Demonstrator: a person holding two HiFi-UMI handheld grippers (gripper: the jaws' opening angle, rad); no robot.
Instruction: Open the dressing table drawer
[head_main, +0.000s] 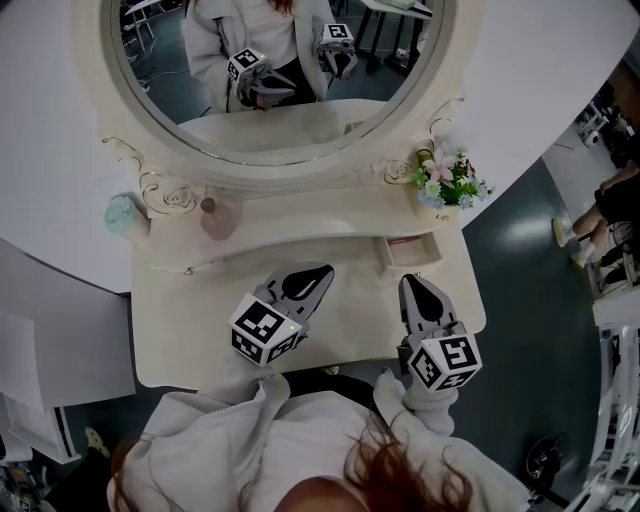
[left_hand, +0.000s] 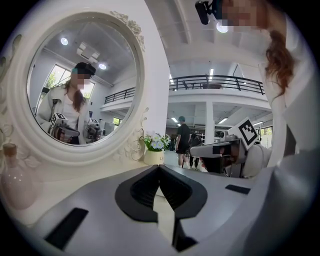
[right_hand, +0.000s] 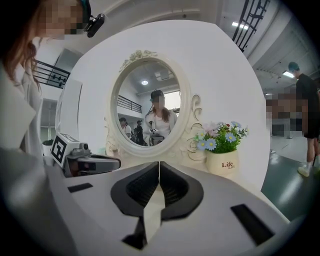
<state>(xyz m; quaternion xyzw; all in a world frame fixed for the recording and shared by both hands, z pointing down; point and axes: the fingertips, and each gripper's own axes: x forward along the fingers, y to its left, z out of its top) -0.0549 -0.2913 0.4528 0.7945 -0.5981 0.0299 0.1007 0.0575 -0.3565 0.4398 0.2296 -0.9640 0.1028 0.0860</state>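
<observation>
Cream-white and curly at the edges, the desk (head_main: 190, 340) lies under us with its oval mirror (head_main: 300, 125) at the back, and in the glass we see ourselves with both tools. On the far left of the upper shelf stands a teal jar (head_main: 122, 214), and near it, to the right, a pink bottle (head_main: 218, 218). Below these, a little knob (head_main: 188, 270) shows on the shelf front. Our left tongs (head_main: 318, 275) hover over the middle of the desk top, pointed toward the mirror and a bit to the right. Their own view shows the two jaws pressed tip to tip with nothing between them. Right of them, our right tongs (head_main: 412, 286) are likewise closed tight and empty, the jaws meeting in one thin line in their own view. Their tip is just in front of the drawer (head_main: 410, 250), the small one at the right end of the shelf. It appears pulled out a little way, so that its pinkish inside shows. Whether the tip touches the drawer front we cannot tell. Behind the drawer, beside the mirror frame, sits a pot (right_hand: 227, 161) of flowers (head_main: 450, 180), blue, white and pink. Furthest right, past the desk edge, a person (right_hand: 305, 100) in dark clothes stands on the grey floor (head_main: 510, 240).
</observation>
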